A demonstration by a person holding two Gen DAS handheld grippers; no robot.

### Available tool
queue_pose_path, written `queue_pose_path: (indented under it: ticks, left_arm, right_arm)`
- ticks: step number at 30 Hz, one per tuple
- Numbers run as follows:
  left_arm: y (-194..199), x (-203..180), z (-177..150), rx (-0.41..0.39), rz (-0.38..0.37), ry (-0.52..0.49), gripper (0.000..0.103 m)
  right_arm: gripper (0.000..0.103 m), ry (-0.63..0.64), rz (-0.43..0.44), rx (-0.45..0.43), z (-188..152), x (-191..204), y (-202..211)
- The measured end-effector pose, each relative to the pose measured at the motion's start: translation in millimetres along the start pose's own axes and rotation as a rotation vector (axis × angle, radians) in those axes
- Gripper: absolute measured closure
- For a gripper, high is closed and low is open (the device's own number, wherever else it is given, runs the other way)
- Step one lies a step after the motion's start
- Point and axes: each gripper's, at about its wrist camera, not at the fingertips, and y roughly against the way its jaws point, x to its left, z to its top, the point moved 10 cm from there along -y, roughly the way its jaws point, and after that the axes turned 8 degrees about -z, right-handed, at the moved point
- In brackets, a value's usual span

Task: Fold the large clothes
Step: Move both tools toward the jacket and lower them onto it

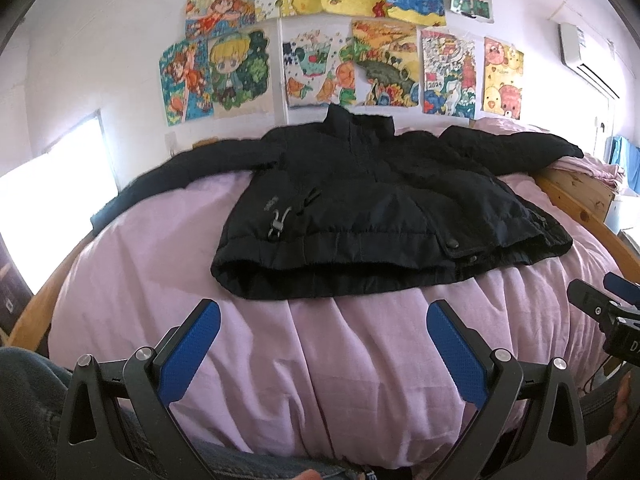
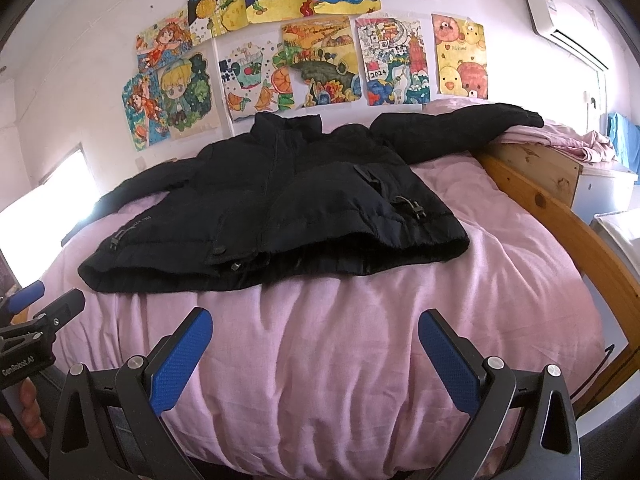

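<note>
The left black two-finger claw with blue textured pads (image 1: 323, 320) is spread wide, its fingers (image 1: 190, 350) parted and holding nothing. The right black two-finger claw with blue textured pads (image 2: 315, 322) is equally wide apart and unladen. Both are level, side by side, pointing forward, each one's tip showing at the edge of the other's view.

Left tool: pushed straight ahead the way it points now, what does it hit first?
Probably the near hem of the black jacket, after passing over bare pink bedding. The left tool is open and empty. Its height above the bedding is unclear, so it might graze that first.
</note>
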Motion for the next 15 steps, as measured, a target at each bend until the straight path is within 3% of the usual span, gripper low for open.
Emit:
queue_pose_path:
  ticks: [4, 7, 15]
  left_arm:
    - [-6.4, 4.8, 1.5, 0.076, -0.009, 0.027, 0.002]
    - [-2.3, 4.6, 15.8, 0.083, -0.016, 0.003, 0.002]
    - [17.3, 17.1, 104.2, 0.014, 0.019, -0.133, 0.002]
  right_arm:
    - [0.000, 0.013, -0.064, 0.034, 2.1, -0.9, -2.6]
    - [0.000, 0.021, -0.108, 0.033, 11.5, -4.1, 3.0]
    - [0.000, 0.093, -0.088, -0.002, 67.8, 0.5, 26.6]
